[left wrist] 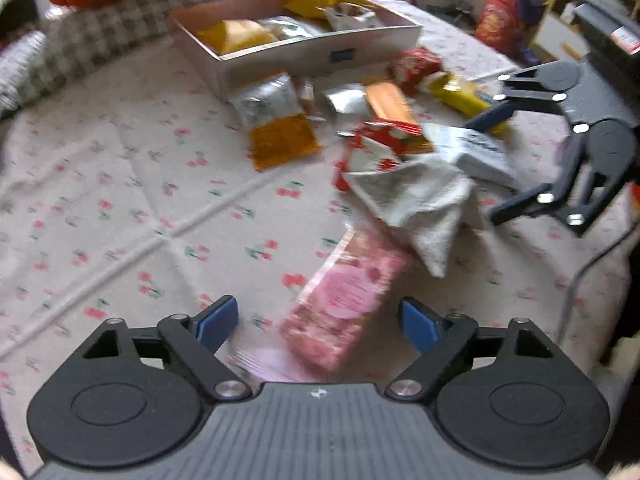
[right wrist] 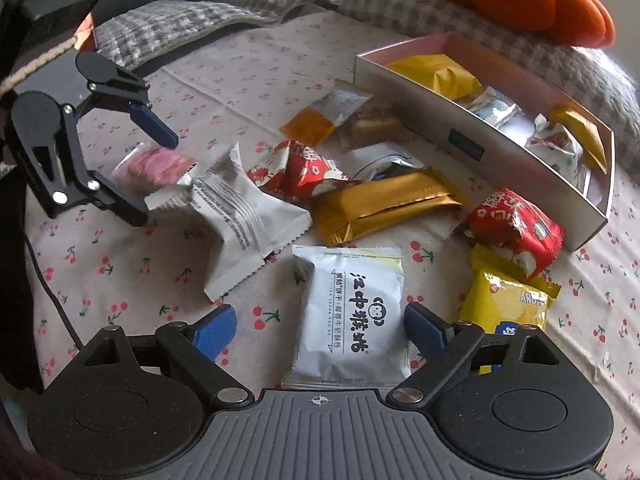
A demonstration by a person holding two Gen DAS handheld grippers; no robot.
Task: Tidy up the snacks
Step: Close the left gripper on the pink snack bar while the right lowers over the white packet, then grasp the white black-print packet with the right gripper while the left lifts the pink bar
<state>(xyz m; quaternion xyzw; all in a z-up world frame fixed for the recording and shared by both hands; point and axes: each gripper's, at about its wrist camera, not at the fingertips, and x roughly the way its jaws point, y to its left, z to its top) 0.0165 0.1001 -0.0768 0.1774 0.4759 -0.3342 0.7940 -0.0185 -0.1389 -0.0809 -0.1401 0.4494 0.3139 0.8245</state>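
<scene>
Loose snack packets lie on a cherry-print sheet [right wrist: 120, 264] in front of a long open box [right wrist: 480, 128] holding several packets. My left gripper [left wrist: 320, 320] is open and points down, its blue pads either side of a pink packet [left wrist: 344, 308] without touching it. In the right wrist view the left gripper [right wrist: 154, 178] straddles that pink packet [right wrist: 156, 164]. My right gripper [right wrist: 320, 328] is open around a white packet with black lettering [right wrist: 352, 320]; there is a wide gap on its left side. From the left wrist camera, the right gripper [left wrist: 496, 164] hangs over the white packet [left wrist: 480, 152].
A gold bar [right wrist: 384, 204], red packets [right wrist: 512, 228], a yellow packet [right wrist: 504, 304] and a crumpled white packet [right wrist: 240, 216] crowd the space between grippers and box. An orange cushion [right wrist: 520, 0] and a checked blanket [right wrist: 180, 28] lie behind. A cable [right wrist: 52, 280] runs along the left.
</scene>
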